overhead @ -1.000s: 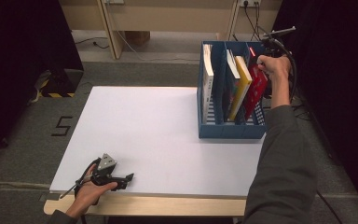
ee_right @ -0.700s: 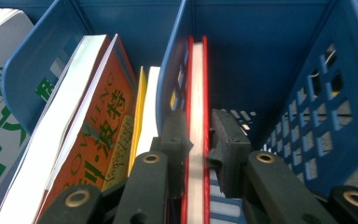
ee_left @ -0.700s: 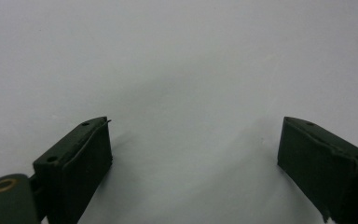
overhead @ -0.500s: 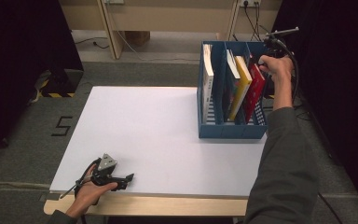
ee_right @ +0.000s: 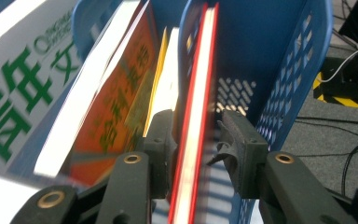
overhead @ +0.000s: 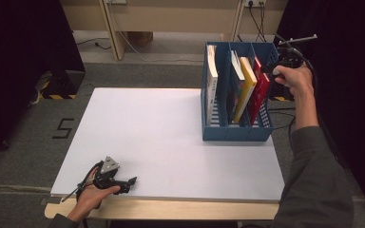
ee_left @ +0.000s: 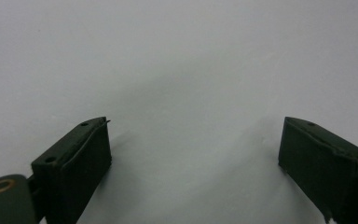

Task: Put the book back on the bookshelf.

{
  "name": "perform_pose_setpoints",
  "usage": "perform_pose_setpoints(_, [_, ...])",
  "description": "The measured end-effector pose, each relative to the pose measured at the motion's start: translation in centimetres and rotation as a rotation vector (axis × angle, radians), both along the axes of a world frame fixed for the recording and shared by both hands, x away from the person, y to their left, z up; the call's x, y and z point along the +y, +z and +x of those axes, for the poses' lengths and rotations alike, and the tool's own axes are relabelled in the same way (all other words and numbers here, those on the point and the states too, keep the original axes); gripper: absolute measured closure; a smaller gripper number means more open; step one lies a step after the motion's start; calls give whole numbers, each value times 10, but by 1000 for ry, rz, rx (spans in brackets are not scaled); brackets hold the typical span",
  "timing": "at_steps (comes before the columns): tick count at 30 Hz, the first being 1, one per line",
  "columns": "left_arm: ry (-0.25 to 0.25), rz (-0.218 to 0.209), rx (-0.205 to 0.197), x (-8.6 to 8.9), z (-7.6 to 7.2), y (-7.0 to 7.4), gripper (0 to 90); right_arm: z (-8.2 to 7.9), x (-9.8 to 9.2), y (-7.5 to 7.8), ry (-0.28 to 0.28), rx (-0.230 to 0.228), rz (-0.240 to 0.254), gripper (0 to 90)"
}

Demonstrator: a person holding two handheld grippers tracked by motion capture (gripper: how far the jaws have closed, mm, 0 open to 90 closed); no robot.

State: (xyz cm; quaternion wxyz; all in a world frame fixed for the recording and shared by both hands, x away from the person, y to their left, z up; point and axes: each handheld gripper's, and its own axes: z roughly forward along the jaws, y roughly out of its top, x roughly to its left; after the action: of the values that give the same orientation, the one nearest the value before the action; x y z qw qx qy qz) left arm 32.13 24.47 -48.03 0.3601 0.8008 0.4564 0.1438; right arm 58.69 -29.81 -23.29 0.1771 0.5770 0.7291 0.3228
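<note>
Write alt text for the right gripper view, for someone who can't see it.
The right gripper's two black jaws straddle the edge of a red book standing in a blue file rack; they have just been opening, with a gap at the right jaw. Left of it stand an orange book and a white book with green characters.

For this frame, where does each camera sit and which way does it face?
High view: above the person's side, looking forward and down on the white table, blue file rack, both forearms.
Left gripper view: on the left gripper, facing bare tabletop between open jaws.
Right gripper view: on the right gripper, jaws opening beside the red book.
Shared: rack, red book.
</note>
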Motion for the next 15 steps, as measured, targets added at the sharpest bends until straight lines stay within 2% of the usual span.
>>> perform_pose_setpoints(5, [-2, 1, 0, 0, 0, 0, 82, -13, 1, -3, 36, 25, 1, 712])
perform_pose_setpoints(7, [-2, 12, -6, 0, 0, 0, 79, -15, 2, -5, 40, 26, -36, 744])
perform_pose_setpoints(15, [-3, 12, -6, 0, 0, 0, 78, -6, 9, -6, 11, 10, -47, 757])
